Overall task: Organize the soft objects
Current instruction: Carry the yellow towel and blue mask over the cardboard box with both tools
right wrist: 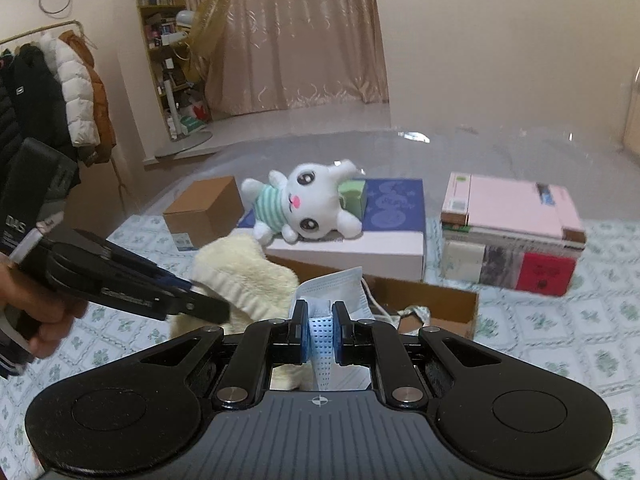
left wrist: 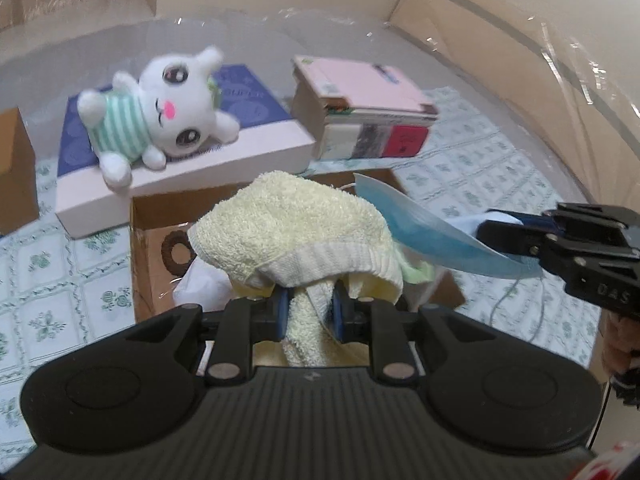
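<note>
My left gripper [left wrist: 309, 310] is shut on a pale yellow towel [left wrist: 288, 228] and holds it above an open cardboard box [left wrist: 152, 264]. My right gripper [right wrist: 322, 330] is shut on a blue face mask [right wrist: 336, 284] and holds it over the same box [right wrist: 440, 300]. In the left wrist view the right gripper [left wrist: 496, 236] comes in from the right with the mask [left wrist: 420, 232] beside the towel. In the right wrist view the left gripper [right wrist: 200, 304] comes in from the left with the towel [right wrist: 240, 272]. A white plush bunny [left wrist: 160, 112] lies on a blue-topped box [left wrist: 256, 120].
A stack of boxes with a pink top [left wrist: 368, 108] stands behind the open box. A small brown carton [right wrist: 204, 208] stands at the far left. The table carries a floral cloth [left wrist: 480, 168] under clear plastic. A coat rack [right wrist: 52, 92] and a bookshelf [right wrist: 160, 20] stand beyond the table.
</note>
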{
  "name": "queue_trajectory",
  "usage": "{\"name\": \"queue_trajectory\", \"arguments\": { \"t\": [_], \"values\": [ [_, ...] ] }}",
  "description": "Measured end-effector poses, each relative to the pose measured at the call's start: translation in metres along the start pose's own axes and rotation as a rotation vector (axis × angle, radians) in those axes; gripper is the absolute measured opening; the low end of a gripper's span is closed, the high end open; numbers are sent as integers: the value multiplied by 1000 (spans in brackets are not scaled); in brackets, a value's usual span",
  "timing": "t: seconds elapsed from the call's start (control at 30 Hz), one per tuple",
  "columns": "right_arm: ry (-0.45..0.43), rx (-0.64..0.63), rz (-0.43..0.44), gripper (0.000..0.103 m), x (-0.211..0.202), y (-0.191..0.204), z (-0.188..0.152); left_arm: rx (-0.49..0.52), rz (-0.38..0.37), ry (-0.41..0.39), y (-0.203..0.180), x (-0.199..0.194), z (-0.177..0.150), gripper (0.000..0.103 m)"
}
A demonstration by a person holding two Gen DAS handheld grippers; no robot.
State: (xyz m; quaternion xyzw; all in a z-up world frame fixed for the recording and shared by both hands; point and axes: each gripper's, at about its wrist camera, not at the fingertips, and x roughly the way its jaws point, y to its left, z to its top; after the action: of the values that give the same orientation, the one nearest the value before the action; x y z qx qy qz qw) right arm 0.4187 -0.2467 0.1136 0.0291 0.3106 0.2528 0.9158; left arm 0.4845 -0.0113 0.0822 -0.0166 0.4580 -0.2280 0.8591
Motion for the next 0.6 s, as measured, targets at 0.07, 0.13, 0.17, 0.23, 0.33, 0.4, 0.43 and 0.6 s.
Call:
{"name": "queue_trajectory", "arguments": {
  "t": [0.07, 0.13, 0.17, 0.23, 0.33, 0.4, 0.43, 0.6],
  "values": [
    [16, 11, -9, 12, 17, -11, -5, 5, 39, 8, 9, 18, 1, 19],
    [27, 16, -23, 12, 30, -19, -10, 27, 99, 16, 18, 34, 2, 19],
    [30, 14, -34, 12, 36, -22, -13, 51, 138, 19, 23, 41, 2, 19],
    [32, 3, -58, 12, 46, -28, -18, 86, 198, 19, 32, 51, 1, 19],
    [34, 6, -76, 12, 61, -36, -24, 122, 251, 14, 41, 63, 0, 19],
    [32, 22, -73, 12, 70, -40, -26, 154, 273, 31, 42, 72, -2, 19],
    [32, 31, -67, 12, 73, -42, -26, 175, 281, 41, 41, 77, -3, 19],
    [46, 31, -34, 12, 92, -37, -27, 284, 336, 63, 29, 100, -9, 19]
  ]
}}
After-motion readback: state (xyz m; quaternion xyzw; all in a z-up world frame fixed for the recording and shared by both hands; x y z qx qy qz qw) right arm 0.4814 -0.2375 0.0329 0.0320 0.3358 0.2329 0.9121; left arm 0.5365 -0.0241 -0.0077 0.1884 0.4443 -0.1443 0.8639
